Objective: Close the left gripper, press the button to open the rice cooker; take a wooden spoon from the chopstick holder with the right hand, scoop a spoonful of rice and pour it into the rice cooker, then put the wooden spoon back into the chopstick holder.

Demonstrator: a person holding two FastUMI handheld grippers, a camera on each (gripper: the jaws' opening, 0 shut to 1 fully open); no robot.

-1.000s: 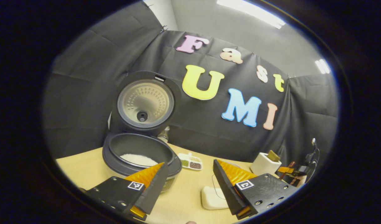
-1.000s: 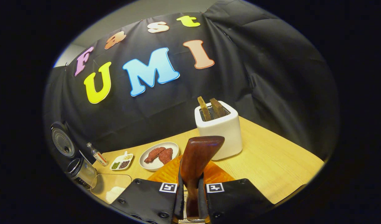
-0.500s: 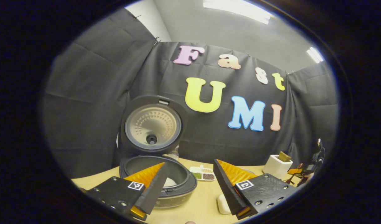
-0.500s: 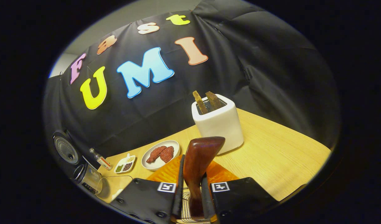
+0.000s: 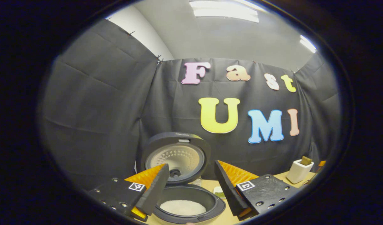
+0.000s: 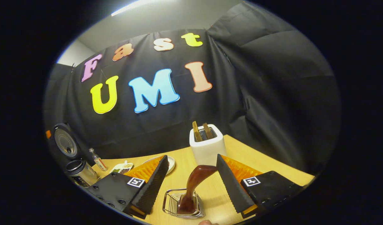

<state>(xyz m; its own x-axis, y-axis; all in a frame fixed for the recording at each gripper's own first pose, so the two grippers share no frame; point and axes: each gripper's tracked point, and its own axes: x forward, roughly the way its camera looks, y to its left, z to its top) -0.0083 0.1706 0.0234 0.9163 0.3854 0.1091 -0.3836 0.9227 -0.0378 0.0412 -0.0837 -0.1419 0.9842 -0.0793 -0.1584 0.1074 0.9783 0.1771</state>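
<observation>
Your right gripper (image 6: 189,179) has its jaws spread wide and holds nothing; the wooden spoon (image 6: 193,187) stands between the fingers but apart from both, its lower end down in the wire chopstick holder (image 6: 182,204) and its upper end leaning free toward the toaster. It looks seated, so the put-back step reads as done. The holder sits near the desk's front edge, directly under the gripper, which is why the spoon rises straight up through the gap. Your left gripper (image 5: 191,184) is likewise wide open and empty, held just above the rice cooker (image 5: 188,203), whose pot shows between the two fingers. The lid (image 5: 175,157) stands upright on its hinge at the back, so the button press is finished, and white rice (image 5: 182,207) lies in the bottom of the pot; whether that includes the poured spoonful cannot be told. Farther along the desk in the right gripper view: a white plate (image 6: 170,162) partly hidden behind a finger, a small divided dish (image 6: 122,168), a little bottle (image 6: 98,160) near the back edge, and the white toaster (image 6: 207,147) with two slices up, toward the back right. Judgement: the task is essentially complete; all that remains is to lift the right gripper clear without brushing the leaning spoon.
</observation>
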